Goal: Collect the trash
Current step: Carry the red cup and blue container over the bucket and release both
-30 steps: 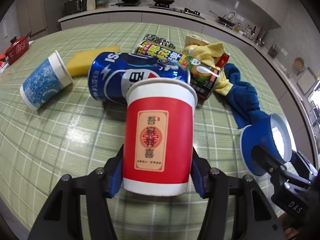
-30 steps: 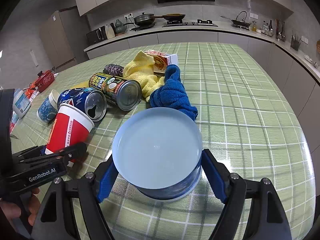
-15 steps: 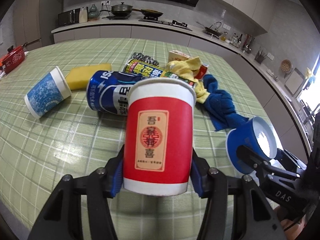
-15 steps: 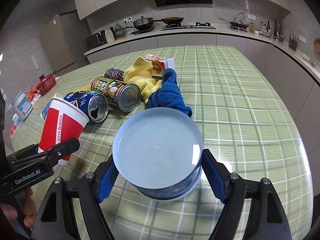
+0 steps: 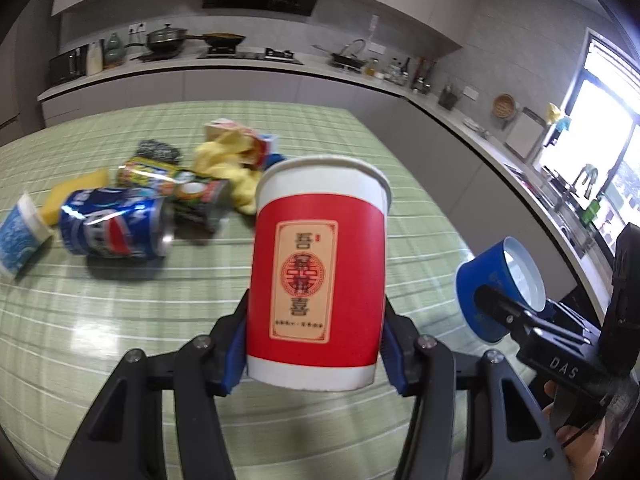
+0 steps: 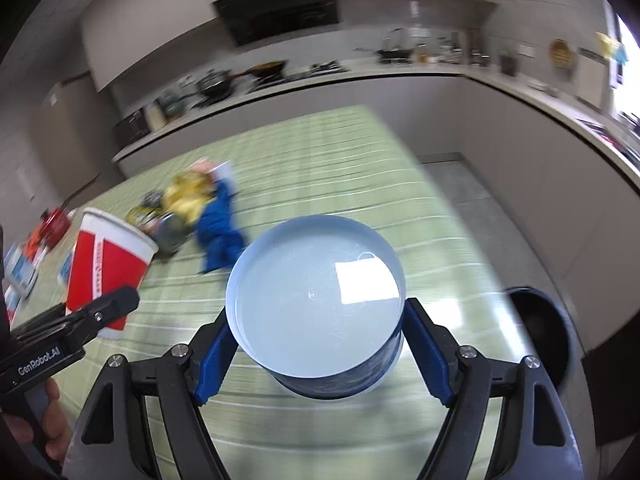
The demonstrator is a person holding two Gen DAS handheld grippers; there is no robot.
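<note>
My left gripper (image 5: 314,354) is shut on a red paper cup (image 5: 318,272) with a white rim, held upright above the green checked table (image 5: 100,320). My right gripper (image 6: 320,354) is shut on a blue paper cup (image 6: 316,308), its white inside facing the camera. The left wrist view shows the blue cup (image 5: 498,284) off to the right; the right wrist view shows the red cup (image 6: 108,268) at the left. On the table lie a blue Pepsi can (image 5: 114,226), a green-yellow can (image 5: 176,184) and another blue cup (image 5: 18,236).
A yellow cloth (image 5: 228,168), a blue cloth (image 6: 220,228), a yellow sponge (image 5: 74,190), a scrubber (image 5: 158,150) and a small carton (image 5: 240,136) lie at the table's far side. A black bin (image 6: 540,332) stands on the floor off the table's right edge. A kitchen counter runs behind.
Both grippers have risen and swung right with their cups, pulling back from the pile. The table's right edge and the black bin have come into the right wrist view.
</note>
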